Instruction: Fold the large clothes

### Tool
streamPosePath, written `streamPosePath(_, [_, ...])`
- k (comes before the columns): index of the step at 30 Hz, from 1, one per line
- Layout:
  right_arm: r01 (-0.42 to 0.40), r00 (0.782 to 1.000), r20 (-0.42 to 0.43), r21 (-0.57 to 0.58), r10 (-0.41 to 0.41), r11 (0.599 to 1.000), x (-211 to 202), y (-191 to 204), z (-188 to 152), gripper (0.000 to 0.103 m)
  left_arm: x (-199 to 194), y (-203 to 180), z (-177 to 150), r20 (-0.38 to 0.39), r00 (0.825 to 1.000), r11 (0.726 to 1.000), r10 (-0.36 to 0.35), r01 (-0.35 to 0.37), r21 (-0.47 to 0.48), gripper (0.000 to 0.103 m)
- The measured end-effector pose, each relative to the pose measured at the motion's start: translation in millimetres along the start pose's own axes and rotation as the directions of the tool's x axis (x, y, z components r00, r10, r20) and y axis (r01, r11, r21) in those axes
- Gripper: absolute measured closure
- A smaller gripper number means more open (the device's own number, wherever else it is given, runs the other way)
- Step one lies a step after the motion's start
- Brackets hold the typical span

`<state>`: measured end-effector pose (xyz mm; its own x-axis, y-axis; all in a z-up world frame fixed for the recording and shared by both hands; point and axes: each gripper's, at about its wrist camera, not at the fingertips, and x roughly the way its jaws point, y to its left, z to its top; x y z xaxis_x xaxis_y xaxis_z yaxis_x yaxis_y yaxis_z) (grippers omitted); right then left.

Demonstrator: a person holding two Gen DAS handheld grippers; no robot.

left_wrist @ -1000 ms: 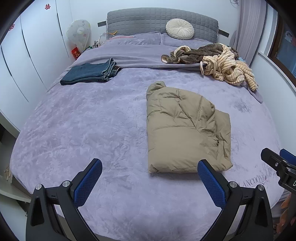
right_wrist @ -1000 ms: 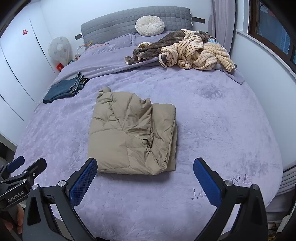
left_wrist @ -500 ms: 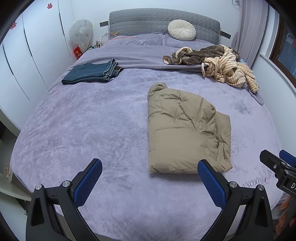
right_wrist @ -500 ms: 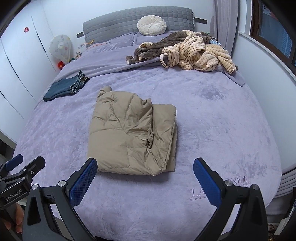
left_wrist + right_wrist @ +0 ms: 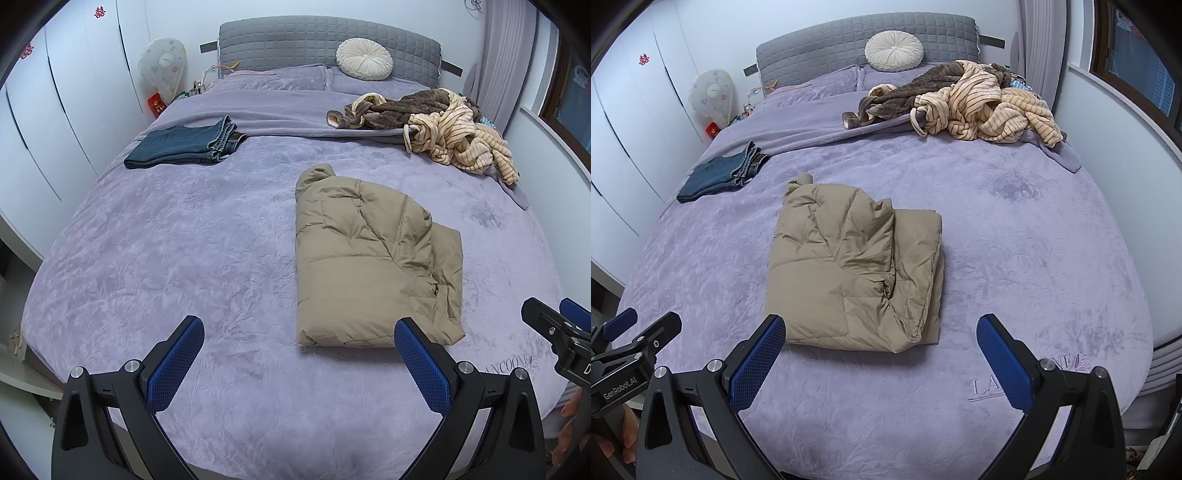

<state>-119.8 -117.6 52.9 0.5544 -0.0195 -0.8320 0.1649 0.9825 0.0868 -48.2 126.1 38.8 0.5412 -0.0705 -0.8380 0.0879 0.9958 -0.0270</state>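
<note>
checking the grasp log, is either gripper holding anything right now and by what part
Nothing is held. The left gripper and right gripper are both open above the bed, short of the folded tan jacket.

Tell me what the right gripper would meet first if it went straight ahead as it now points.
Probably the folded tan puffer jacket: the open right gripper points at its near edge, with only bare purple bedspread between. Depth is unclear.
</note>
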Motion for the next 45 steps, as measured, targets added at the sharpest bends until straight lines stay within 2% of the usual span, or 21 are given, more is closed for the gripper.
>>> streamPosePath(45, [-0.002, 1.000, -0.002, 0.001, 0.002, 1.000, 0.8, 0.4, 2.0, 0.000, 4.5, 4.4, 4.0, -0.002, 1.000, 1.000, 0.005, -0.005, -0.003, 0.000])
